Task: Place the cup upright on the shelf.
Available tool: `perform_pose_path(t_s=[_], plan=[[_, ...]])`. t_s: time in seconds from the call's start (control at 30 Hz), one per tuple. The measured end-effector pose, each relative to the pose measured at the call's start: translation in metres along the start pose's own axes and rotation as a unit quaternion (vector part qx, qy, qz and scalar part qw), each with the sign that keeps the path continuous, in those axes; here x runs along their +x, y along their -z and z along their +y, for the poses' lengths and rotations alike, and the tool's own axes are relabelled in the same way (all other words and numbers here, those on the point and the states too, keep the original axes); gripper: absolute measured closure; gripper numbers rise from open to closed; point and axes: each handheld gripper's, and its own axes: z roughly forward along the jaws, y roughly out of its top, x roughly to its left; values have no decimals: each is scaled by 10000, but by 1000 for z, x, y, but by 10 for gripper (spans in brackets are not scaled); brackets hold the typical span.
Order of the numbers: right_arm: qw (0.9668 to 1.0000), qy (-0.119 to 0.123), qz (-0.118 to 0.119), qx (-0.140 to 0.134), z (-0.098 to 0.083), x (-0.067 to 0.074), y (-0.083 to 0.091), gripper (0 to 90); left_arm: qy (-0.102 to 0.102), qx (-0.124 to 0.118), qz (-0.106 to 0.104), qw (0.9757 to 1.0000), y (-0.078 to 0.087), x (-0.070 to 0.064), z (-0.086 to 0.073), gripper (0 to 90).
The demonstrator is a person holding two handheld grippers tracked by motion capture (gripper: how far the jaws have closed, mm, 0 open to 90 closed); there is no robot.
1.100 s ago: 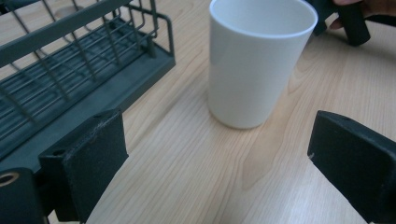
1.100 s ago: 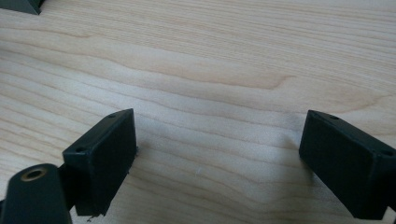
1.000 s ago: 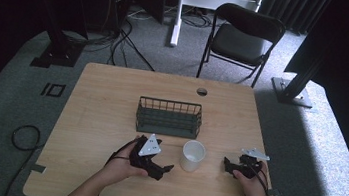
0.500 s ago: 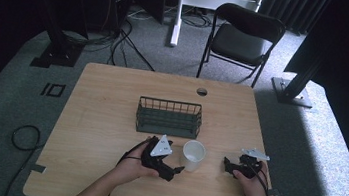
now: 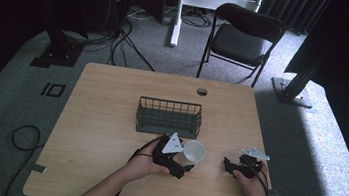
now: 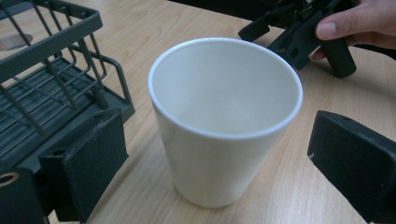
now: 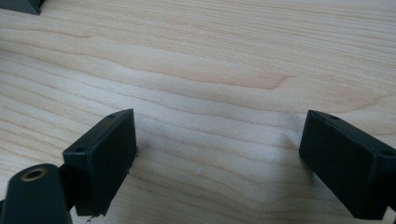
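Note:
A white cup (image 5: 194, 152) stands upright and empty on the wooden table (image 5: 104, 119), just in front of a dark wire basket (image 5: 168, 117). My left gripper (image 5: 183, 162) is open right beside the cup. In the left gripper view the cup (image 6: 224, 121) stands between the two spread jaws, with a gap on each side. My right gripper (image 5: 229, 165) rests on the table to the cup's right, open. In the right gripper view its jaws are wide apart over bare wood (image 7: 215, 93).
The wire basket (image 6: 42, 88) is empty and sits close to the left jaw. The other hand and its gripper (image 6: 308, 32) lie beyond the cup. A cable hole (image 5: 202, 91) is at the table's far edge. A folding chair (image 5: 240, 40) stands behind the table.
My left gripper has moved right, from a short way left of the cup to right up against it, so the cup now stands between its jaws. The right gripper has stayed still.

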Motion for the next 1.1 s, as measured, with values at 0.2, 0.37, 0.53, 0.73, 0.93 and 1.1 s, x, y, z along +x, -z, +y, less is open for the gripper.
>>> perform_pose_path(t_s=[0.2,0.37,0.53,0.73,0.93,1.1], plan=[[10000,-2,1,0,0,0,0,106,33,-32,-51,10000,-10,1,4,48],[10000,-4,1,-1,0,0,0,106,48,-88,-63,9999,-17,0,6,52],[10000,-4,0,1,0,0,0,106,31,-98,-57,9999,-22,-1,8,52],[10000,-4,1,0,0,0,0,106,-53,-137,-14,9999,-26,-3,9,53],[10000,-1,0,-1,0,0,0,106,-160,-81,110,9998,-28,-5,8,130],[10000,-1,1,0,0,0,0,106,-107,-70,190,9997,-27,-4,8,195]])
